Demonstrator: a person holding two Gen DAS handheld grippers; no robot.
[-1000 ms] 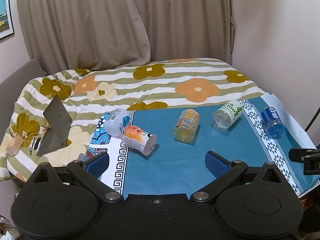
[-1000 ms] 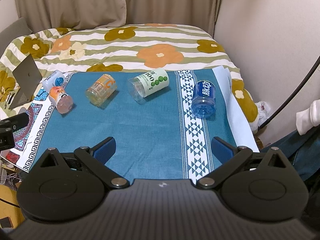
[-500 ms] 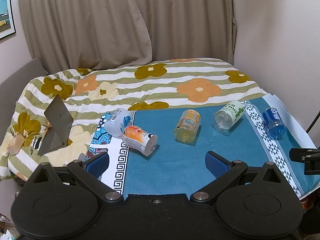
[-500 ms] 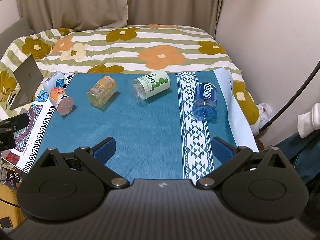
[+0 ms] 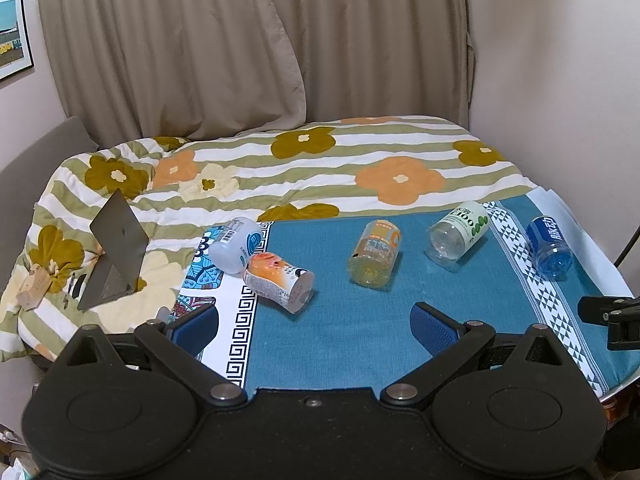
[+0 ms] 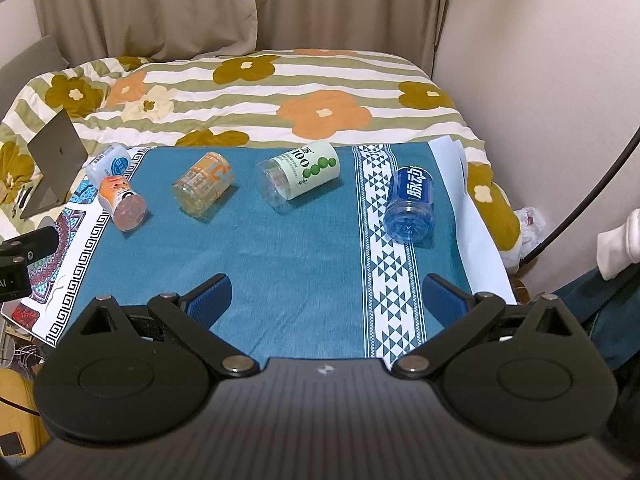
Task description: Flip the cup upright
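Bedroom, blue cloth (image 6: 304,248) over worktop: five cups on their sides, awaiting righting. Left gripper (image 5: 316,320) and right gripper (image 6: 326,294) hover near, jaws apart, empty.

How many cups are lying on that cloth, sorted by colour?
Blue cup: 1
Green-dotted cup: 1
Yellow-orange clear cup: 1
Orange-and-white cup: 1
White-and-blue cup: 1
Total: 5, all on their sides.

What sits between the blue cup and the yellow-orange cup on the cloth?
Only the green-dot cup, lying on its side, open end toward the camera. It lies between the blue cup and the yellow-orange cup; the right wrist view shows it best.
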